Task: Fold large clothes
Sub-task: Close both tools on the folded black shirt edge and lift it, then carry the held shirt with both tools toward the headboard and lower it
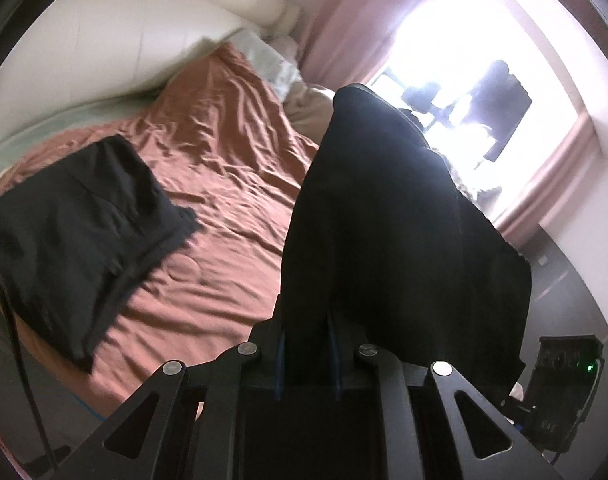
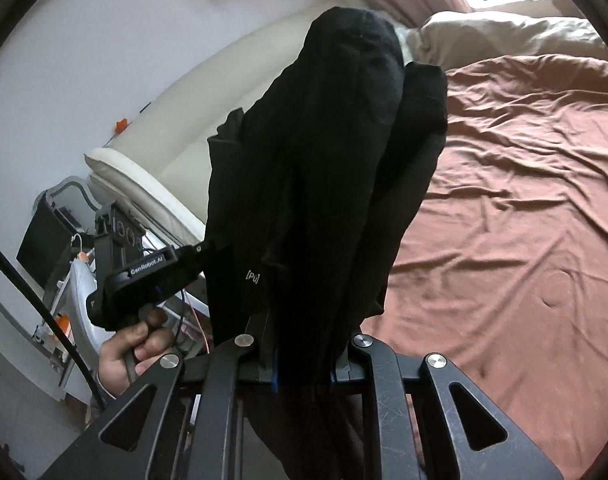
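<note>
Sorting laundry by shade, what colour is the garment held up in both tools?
Black, clearest in the right wrist view.

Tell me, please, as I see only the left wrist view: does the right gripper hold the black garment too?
Observer: Yes. The right gripper is shut on the black garment, which drapes ahead of it.
Operator: Is my left gripper visible from outside?
Observer: Yes. The right wrist view shows the left gripper pinching the garment's side edge, with a hand on its handle.
Operator: Any mark on the cloth?
Observer: A small white print sits low on it, near the right gripper.
</note>
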The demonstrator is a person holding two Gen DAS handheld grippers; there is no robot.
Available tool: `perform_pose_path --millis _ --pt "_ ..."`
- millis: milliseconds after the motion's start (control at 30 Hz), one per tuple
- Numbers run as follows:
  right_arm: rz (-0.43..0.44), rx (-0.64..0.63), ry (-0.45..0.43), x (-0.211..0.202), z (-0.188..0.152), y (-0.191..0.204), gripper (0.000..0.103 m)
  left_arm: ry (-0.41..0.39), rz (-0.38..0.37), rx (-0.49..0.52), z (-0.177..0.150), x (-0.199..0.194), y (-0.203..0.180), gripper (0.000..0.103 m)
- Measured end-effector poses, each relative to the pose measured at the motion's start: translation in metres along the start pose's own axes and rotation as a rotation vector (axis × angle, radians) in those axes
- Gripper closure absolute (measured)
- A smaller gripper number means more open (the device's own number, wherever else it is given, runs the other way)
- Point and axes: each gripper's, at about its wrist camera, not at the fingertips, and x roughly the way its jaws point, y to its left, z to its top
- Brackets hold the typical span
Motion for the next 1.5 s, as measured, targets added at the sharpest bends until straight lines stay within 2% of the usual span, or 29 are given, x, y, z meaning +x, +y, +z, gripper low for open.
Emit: perform_pose_path --millis 100,200,367,500,800,1033,1167,1233,1333,1400,1500 --pt "0.034 -0.006 0.025 0.034 0.019 0.005 0.09 -0.013 0.05 -0.012 0.024 -0.003 0.016 0.086" --pt "0.085 -0.003 0.037 0.064 0.032 0.012 0.09 -0.059 0.133 -0.01 0.05 -0.017 0.029 0.086" --pt "0.17 0.017 0.026 0.116 0.054 0.029 0.09 -0.093 0.203 -0.032 0.092 -0.034 0.056 0.087" --pt "0.258 0.038 0.055 0.164 0.068 0.043 0.09 -0.111 0.286 -0.042 0.121 -0.043 0.079 0.087" --pt "0.425 0.131 0.19 0.267 0.073 0.065 0.09 -0.092 0.513 -0.01 0.169 -0.04 0.127 0.089" --pt "0.499 0.203 0.253 0.301 0.069 0.07 0.09 -0.056 0.592 -0.02 0.191 -0.017 0.165 0.089" --pt "0.491 0.251 0.266 0.315 0.057 0.051 0.089 0.0 0.592 -0.032 0.193 0.015 0.187 0.089" --pt "0.467 0.225 0.263 0.324 0.056 0.044 0.087 0.018 0.588 -0.062 0.191 0.032 0.204 0.089" --pt "0.38 0.198 0.286 0.334 0.053 0.038 0.085 0.033 0.59 -0.082 0.188 0.049 0.221 0.081" --pt "0.345 0.19 0.305 0.34 0.052 0.033 0.085 0.018 0.603 -0.098 0.182 0.047 0.224 0.079" --pt "0.308 0.199 0.328 0.349 0.053 0.023 0.084 0.0 0.587 -0.116 0.167 0.041 0.222 0.066"
